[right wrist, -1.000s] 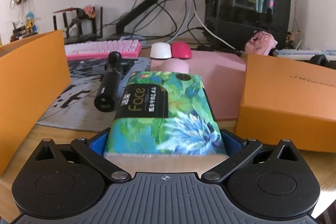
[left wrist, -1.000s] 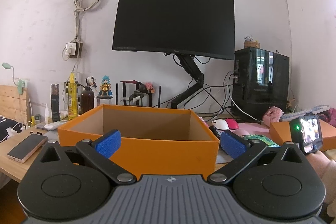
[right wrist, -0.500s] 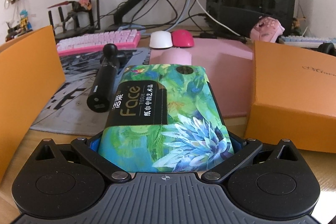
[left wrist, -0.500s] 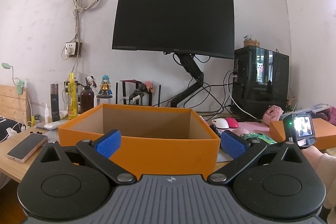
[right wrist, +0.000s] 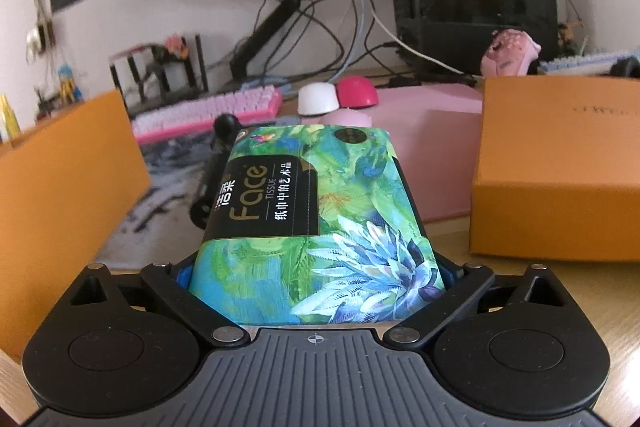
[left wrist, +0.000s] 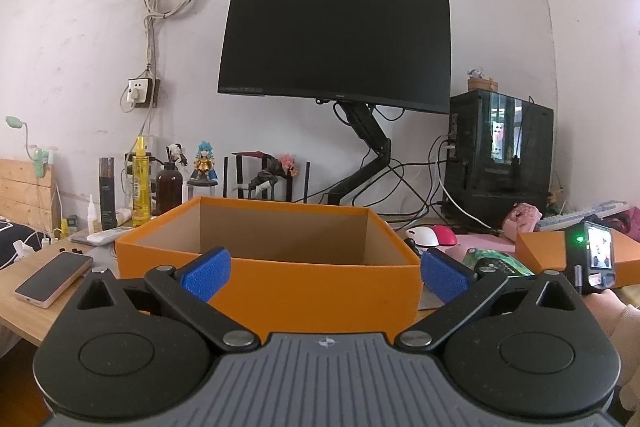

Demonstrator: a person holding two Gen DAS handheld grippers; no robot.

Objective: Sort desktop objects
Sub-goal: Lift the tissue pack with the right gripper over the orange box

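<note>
My right gripper (right wrist: 316, 269) is shut on a green floral tissue pack (right wrist: 316, 211) and holds it tilted up off the desk. The pack also shows in the left wrist view (left wrist: 496, 263), right of the open orange box (left wrist: 268, 267). My left gripper (left wrist: 325, 269) is open and empty, just in front of that box's near wall. In the right wrist view the box's wall (right wrist: 60, 179) stands at the left. A black cylindrical device (right wrist: 210, 183) lies on the mouse mat behind the pack.
An orange box lid (right wrist: 560, 167) lies at the right. A pink keyboard (right wrist: 208, 113), white mouse (right wrist: 318, 99) and pink mouse (right wrist: 358, 93) lie further back. A phone (left wrist: 54, 279), bottles (left wrist: 140, 187), figurines, a monitor (left wrist: 332, 39) and a PC case (left wrist: 500, 155) ring the desk.
My right gripper has lifted the tissue pack off the desk and tilted it up, drifting toward the orange box. My left gripper has stayed put.
</note>
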